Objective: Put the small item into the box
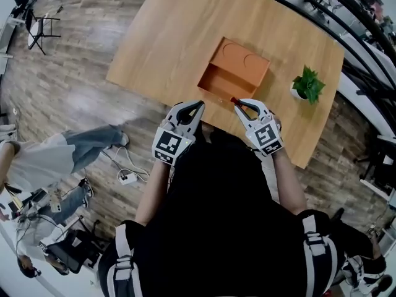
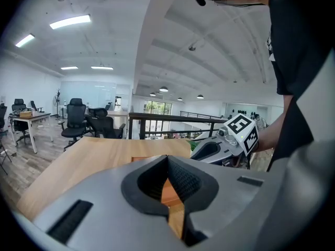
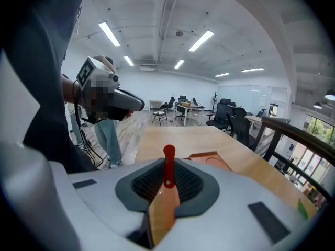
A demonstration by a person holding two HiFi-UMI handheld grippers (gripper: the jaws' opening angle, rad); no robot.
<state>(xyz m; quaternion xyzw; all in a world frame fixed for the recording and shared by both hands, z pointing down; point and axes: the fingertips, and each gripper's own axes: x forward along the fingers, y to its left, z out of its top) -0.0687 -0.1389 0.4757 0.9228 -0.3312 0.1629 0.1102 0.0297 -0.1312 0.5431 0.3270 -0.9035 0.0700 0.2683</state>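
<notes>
An orange box point(image 1: 238, 64) lies on the wooden table point(image 1: 167, 42), its lid laid back and its open tray point(image 1: 216, 82) toward me. My right gripper point(image 1: 239, 103) hovers at the tray's near right corner, shut on a small red item point(image 1: 234, 100). In the right gripper view the red item point(image 3: 168, 167) is a thin stick with a round head, standing upright between the pads, with the box point(image 3: 212, 160) ahead. My left gripper point(image 1: 198, 104) hangs just off the tray's near edge, jaws together and nothing in them; the box point(image 2: 171, 192) shows through the gap below its tips.
A small potted plant point(image 1: 307, 85) stands at the table's right end. A person point(image 1: 43, 159) sits on the floor at left, with cables and a power strip point(image 1: 127, 178) nearby. A dark railing point(image 1: 365, 36) runs past the table's right side.
</notes>
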